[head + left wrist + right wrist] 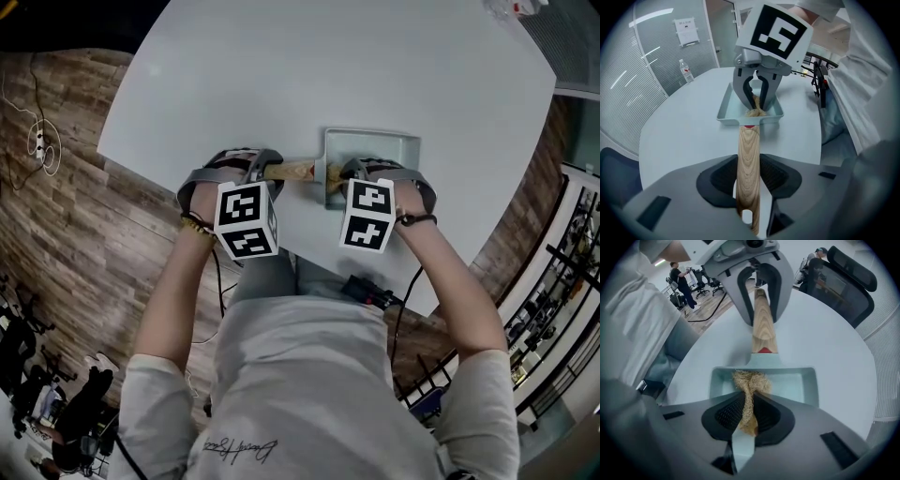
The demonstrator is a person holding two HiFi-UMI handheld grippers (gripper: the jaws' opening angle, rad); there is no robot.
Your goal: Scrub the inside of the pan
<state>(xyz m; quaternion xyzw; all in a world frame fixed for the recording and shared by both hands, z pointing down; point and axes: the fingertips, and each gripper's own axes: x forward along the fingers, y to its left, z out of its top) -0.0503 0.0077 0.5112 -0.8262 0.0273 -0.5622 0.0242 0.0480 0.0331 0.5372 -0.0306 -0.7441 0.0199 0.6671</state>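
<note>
A pale green rectangular pan (373, 148) with a wooden handle (291, 170) lies on the white table (281, 66). My left gripper (749, 174) is shut on the wooden handle (749, 154), pads pressed on both its sides. The right gripper (749, 416) is shut on a tan fibrous scrubber (750, 383), whose tuft rests inside the pan (799, 380) against the wall on the handle's side. In the head view the left gripper (265, 170) and right gripper (345, 178) face each other across that wall. The right gripper (756, 101) hides much of the pan's floor.
A water bottle (686, 71) stands at the table's far side. An office chair (846, 270) sits beyond the table, and a person (677, 275) stands far off by other chairs. A black device (370, 292) hangs at the table's near edge.
</note>
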